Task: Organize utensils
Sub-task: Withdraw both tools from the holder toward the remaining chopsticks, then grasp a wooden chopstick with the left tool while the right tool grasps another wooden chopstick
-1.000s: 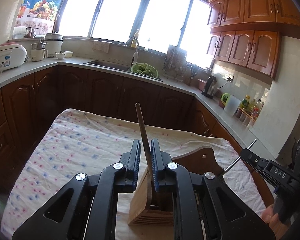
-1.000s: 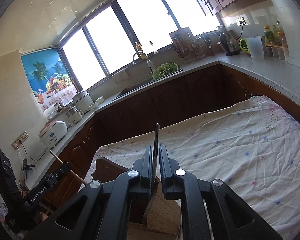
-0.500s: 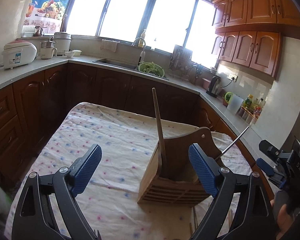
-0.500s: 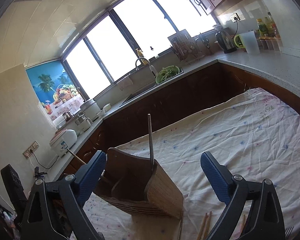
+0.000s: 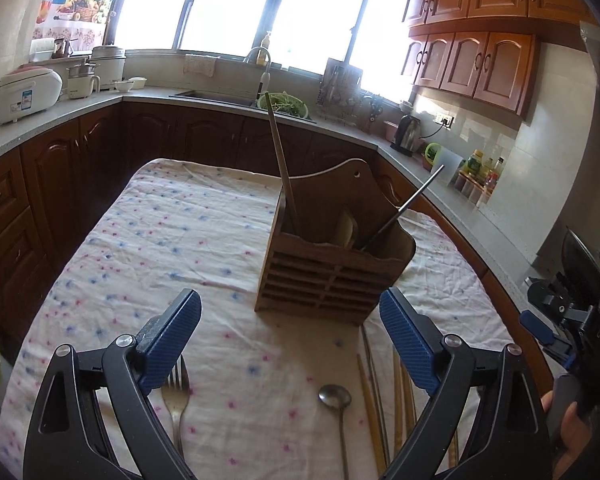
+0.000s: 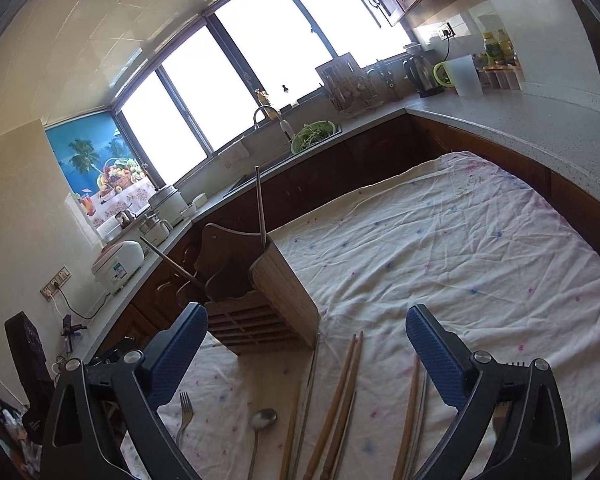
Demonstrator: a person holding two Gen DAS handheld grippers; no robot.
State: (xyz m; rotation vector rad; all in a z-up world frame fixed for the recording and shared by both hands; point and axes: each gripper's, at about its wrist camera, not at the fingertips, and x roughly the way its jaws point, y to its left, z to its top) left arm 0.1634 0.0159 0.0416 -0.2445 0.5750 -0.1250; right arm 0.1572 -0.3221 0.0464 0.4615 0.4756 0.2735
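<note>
Both grippers are hanging over the cloth-covered tabletop [image 5: 147, 240], short of the wooden holder [image 5: 332, 272]. Left gripper [image 5: 289, 340]: jaws spread wide, having just been opening, nothing between them. Right gripper [image 6: 306, 354]: likewise spread, just opened, empty.

Holder is standing upright mid-tabletop. A wooden chopstick [image 5: 281, 168] is leaning in its left compartment; a metal chopstick [image 5: 412, 204] is leaning in the right one.

Loose pieces are lying flat on the cloth near the jaws: fork [image 5: 177, 396] by the left jaw, spoon [image 5: 336, 400] in the middle, more wooden and metal chopsticks [image 6: 340, 396] bundled to the right, some touching or crossing.

Handling, as judged: all are light, stiff and thin. Metal ones are likely slippery on the pads; wooden ones should be giving better bite. Lying flush on soft cloth, they are offering little edge, so pinching across the shaft near mid-length looks best. Bundled sticks are risking a double pick.
</note>
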